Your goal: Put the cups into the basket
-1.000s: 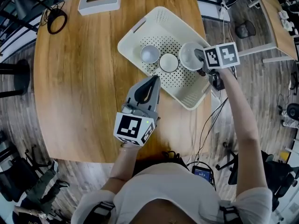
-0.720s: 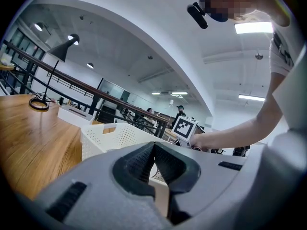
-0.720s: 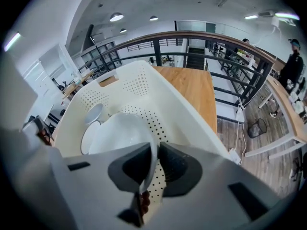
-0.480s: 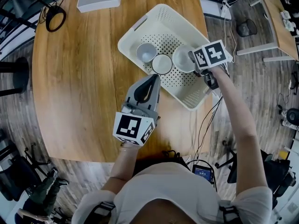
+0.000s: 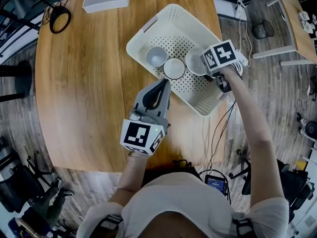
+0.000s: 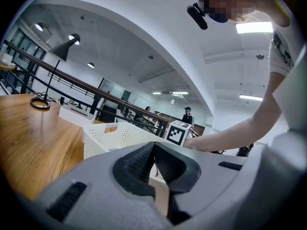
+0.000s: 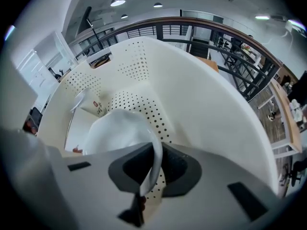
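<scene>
the right hand-held gripper (image 5: 207,63) is clamped on the wall of a white cup (image 5: 194,61), and its jaws are closing a touch tighter on the rim between them. over the last second it has carried the cup inward from the side wall of the basket (image 5: 171,9). the cup now hangs low inside, with the two other cups (image 5: 156,56) just beyond it. probably only setting down and release remain. the left hand-held gripper (image 5: 159,88) waits over the table (image 5: 84,93), jaws together, empty.
</scene>
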A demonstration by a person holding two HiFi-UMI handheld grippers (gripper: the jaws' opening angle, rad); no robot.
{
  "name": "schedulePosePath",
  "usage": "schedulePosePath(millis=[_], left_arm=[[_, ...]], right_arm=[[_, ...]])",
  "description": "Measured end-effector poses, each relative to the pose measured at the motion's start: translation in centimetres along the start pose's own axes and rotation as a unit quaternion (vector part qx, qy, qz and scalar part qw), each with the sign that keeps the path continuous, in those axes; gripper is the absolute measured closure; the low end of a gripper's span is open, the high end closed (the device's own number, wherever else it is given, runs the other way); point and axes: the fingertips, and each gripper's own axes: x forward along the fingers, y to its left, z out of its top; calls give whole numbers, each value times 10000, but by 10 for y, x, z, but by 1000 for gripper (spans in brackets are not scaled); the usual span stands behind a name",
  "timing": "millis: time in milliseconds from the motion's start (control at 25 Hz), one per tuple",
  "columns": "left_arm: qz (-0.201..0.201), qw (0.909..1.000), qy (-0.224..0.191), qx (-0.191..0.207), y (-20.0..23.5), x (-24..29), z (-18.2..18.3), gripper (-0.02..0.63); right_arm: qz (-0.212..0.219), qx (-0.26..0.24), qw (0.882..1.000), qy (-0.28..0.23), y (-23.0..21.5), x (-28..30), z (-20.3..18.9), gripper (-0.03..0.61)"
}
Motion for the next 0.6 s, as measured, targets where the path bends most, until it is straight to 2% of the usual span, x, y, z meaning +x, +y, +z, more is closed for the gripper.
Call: schedulePosePath(millis=[240, 360, 600], left_arm=[[-23, 10000, 7, -6, -1, 0, 1, 606], [-21, 10000, 1, -12, -1, -1, 1, 606], [-40, 10000, -24, -12, -6, -2, 2, 606]], right_arm=[[-60, -129, 9998, 149, 0, 1, -2, 529], [-60, -231, 9992, 323, 0, 3, -7, 496], [175, -130, 9992, 346, 8, 1, -8, 385]])
